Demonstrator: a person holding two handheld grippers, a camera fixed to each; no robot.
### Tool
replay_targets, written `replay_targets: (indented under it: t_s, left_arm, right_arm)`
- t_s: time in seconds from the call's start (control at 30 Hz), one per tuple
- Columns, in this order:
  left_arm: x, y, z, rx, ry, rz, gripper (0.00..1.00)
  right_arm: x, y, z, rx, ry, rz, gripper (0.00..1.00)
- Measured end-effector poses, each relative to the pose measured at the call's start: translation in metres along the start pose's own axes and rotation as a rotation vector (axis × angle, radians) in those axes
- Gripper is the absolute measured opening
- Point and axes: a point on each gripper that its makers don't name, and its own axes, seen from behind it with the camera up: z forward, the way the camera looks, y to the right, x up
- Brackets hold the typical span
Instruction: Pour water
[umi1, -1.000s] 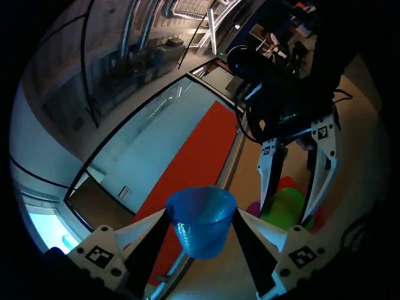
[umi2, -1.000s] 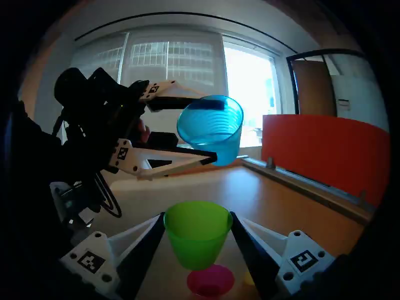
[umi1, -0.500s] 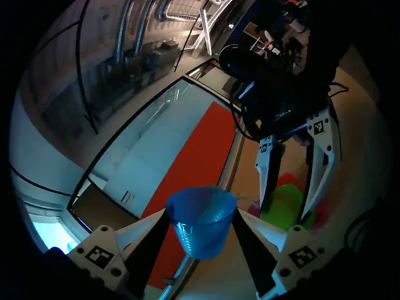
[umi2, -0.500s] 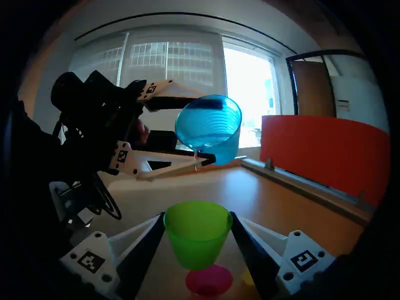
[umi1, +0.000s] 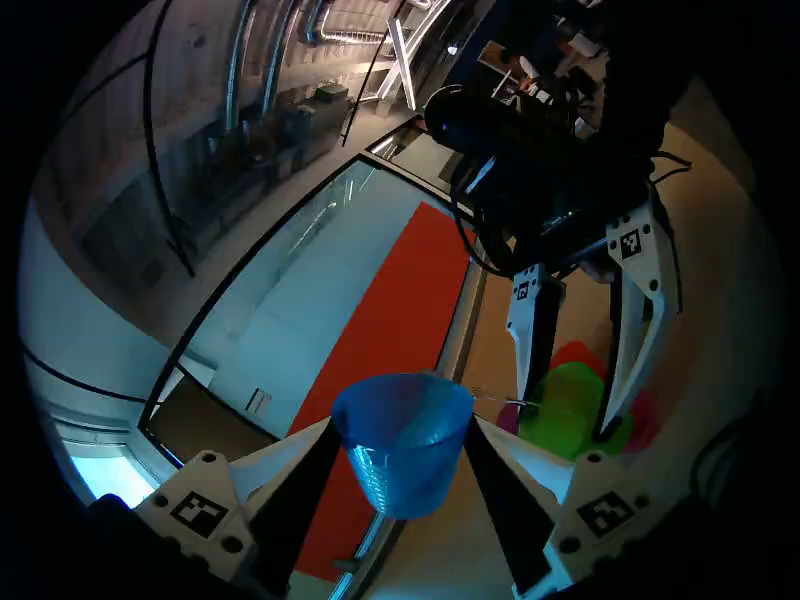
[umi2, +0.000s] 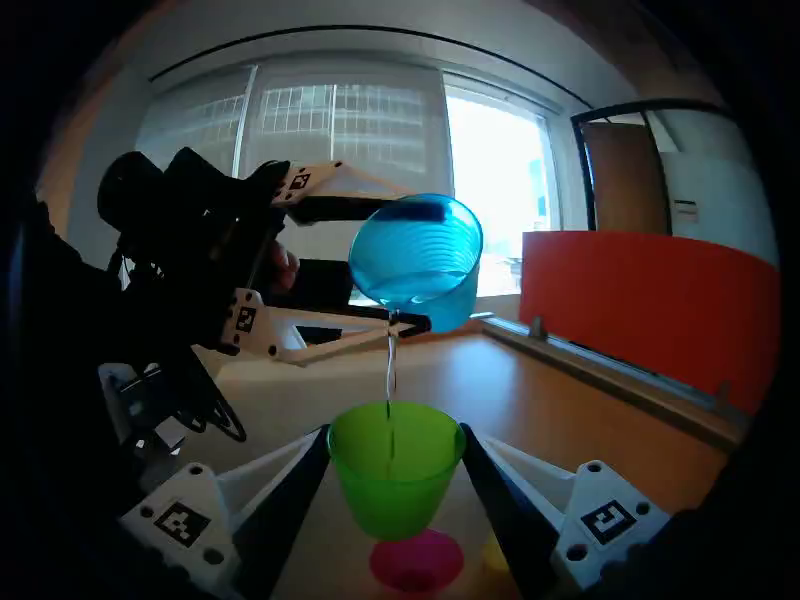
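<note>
My left gripper (umi1: 400, 455) is shut on a clear blue cup (umi1: 402, 450), which I hold tipped over. In the right gripper view that blue cup (umi2: 418, 258) hangs above, its mouth facing me, and a thin stream of water (umi2: 389, 365) runs from its rim into the green cup (umi2: 395, 462). My right gripper (umi2: 395, 470) is shut on the green cup, held upright above the wooden table (umi2: 560, 400). The left gripper view shows the green cup (umi1: 565, 408) farther off between the right gripper's fingers (umi1: 528, 330).
A pink cup (umi2: 417, 562) and a small yellow thing (umi2: 493, 555) stand on the table below the green cup. An orange partition (umi2: 650, 300) and a metal rail run along the table's right side. A window wall lies behind, and a hand holds the left gripper.
The blue cup has tipped a little further and water now streams from its rim into the green cup. One second ago no water was falling.
</note>
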Motion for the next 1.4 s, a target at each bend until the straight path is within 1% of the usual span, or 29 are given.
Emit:
replay_targets:
  t_s: [0.77, 1.4]
  left_arm:
    - [0.0017, -0.0014, -0.0012, 0.006, 0.011, 0.008, 0.85]
    - [0.0013, -0.0015, -0.0011, 0.003, 0.003, 0.046, 0.85]
  right_arm:
    - [0.0006, -0.0001, -0.0009, -0.001, -0.002, -0.007, 0.94]
    - [0.0007, -0.0010, 0.0014, 0.000, -0.001, -0.010, 0.94]
